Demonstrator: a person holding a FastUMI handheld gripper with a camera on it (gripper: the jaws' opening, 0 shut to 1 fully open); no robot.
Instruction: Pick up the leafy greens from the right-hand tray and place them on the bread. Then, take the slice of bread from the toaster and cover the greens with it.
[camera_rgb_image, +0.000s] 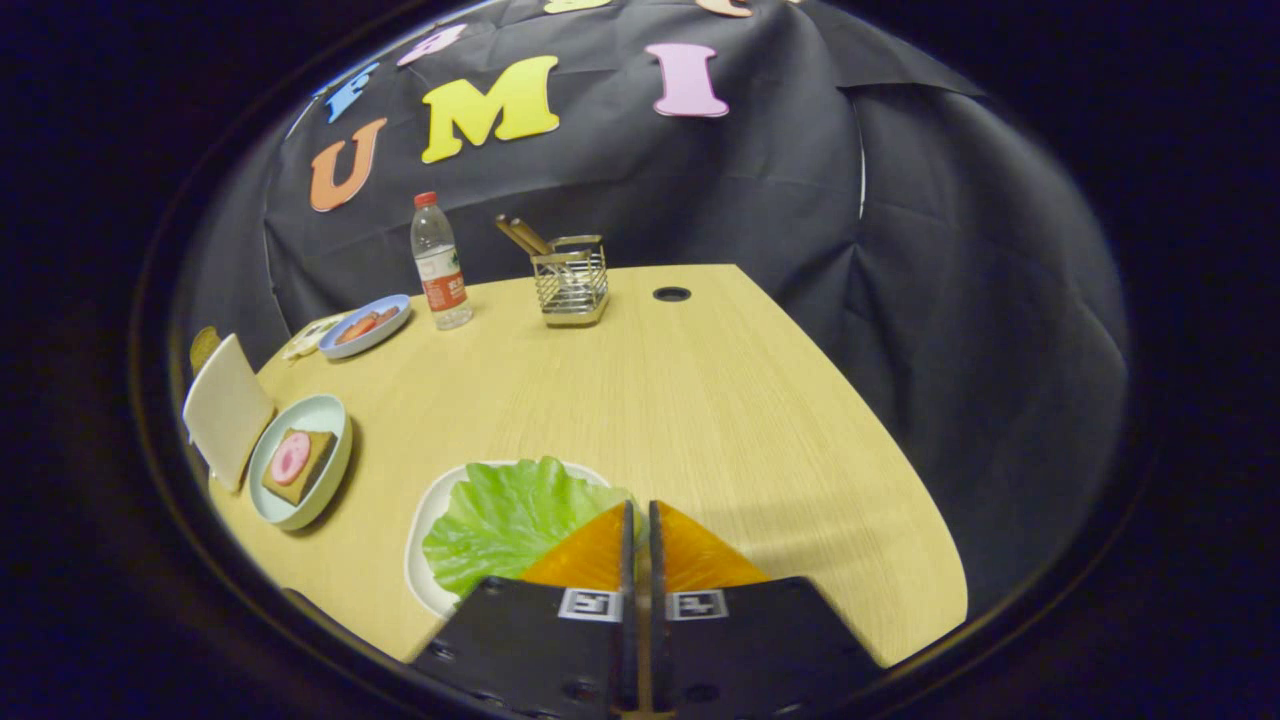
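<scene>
Bottle at the far side of the tabletop: red cap, red-and-white label, print too small to read. Each finger of the claw carries a square black-and-white marker tag, no words on it.

Greens: one broad, bright green leaf, ruffled at the edge with pale veins, lying flat on a white tray. It sits just left of the fingertips; its right edge runs under or against the left finger, contact unclear.

Claw fingers are together, only a thin slit between them, nothing visibly caught in it.

Left of the tray, a pale green plate holds a brown bread slice topped with a pink round slice. Just beyond, the toaster, cream-coloured. Farther back, a blue plate with reddish food, and a wire holder with brown sticks standing near the bottle.
</scene>
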